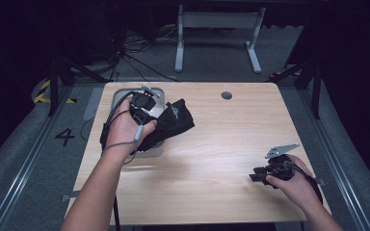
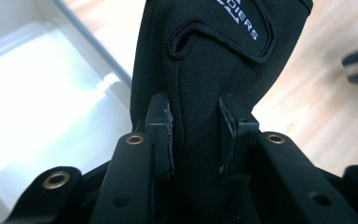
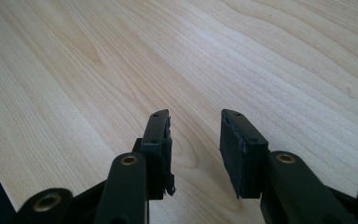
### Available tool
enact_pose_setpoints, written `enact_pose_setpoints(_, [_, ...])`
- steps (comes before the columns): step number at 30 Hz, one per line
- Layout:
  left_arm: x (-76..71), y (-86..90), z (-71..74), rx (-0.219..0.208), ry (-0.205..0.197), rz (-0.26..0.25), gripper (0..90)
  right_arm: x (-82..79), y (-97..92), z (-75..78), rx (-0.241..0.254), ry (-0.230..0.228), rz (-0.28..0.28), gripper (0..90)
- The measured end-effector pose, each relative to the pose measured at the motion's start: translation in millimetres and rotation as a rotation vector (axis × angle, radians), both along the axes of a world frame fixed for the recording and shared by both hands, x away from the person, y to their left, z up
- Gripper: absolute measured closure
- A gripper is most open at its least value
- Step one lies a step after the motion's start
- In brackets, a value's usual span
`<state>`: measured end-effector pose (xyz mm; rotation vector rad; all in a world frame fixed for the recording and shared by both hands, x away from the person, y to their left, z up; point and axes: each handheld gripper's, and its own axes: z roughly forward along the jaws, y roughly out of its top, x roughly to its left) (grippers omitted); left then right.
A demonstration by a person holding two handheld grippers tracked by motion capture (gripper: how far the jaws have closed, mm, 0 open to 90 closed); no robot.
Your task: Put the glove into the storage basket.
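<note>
Left tool is pinching a black glove over the grey tray at the desk's 10 o'clock; its lettering is getting cut off, reading "DIERS". Right tool is sitting open, gripping nothing.

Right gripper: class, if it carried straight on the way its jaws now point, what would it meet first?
Probably the bare wooden table. The right gripper is open, with nothing between its jaws, and wood lies ahead, though depth is uncertain.

Tray at the table's far left; glove above its right edge; right hand-held gripper near the right.
</note>
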<state>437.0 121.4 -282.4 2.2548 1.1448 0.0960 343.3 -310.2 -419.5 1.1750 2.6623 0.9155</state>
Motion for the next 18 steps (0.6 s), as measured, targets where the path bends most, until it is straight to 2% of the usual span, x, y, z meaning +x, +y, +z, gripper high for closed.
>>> enact_pose_setpoints(10, [25.8, 21.0, -7.1, -0.001, 0.006, 0.138, 68.8, -0.1, 0.7, -1.0, -0.008, -0.002, -0.002, 63.7])
enact_pose_setpoints(15, [40.6, 30.5, -15.3, -0.018, 0.012, 0.225, 68.8, 1.0, 1.3, -1.7, -0.01, -0.001, 0.005, 63.6])
enact_pose_setpoints(18, [48.8, 36.1, -19.5, -0.031, 0.015, 0.261, 68.7, 1.2, 1.9, -2.1, -0.009, 0.0, 0.004, 63.3])
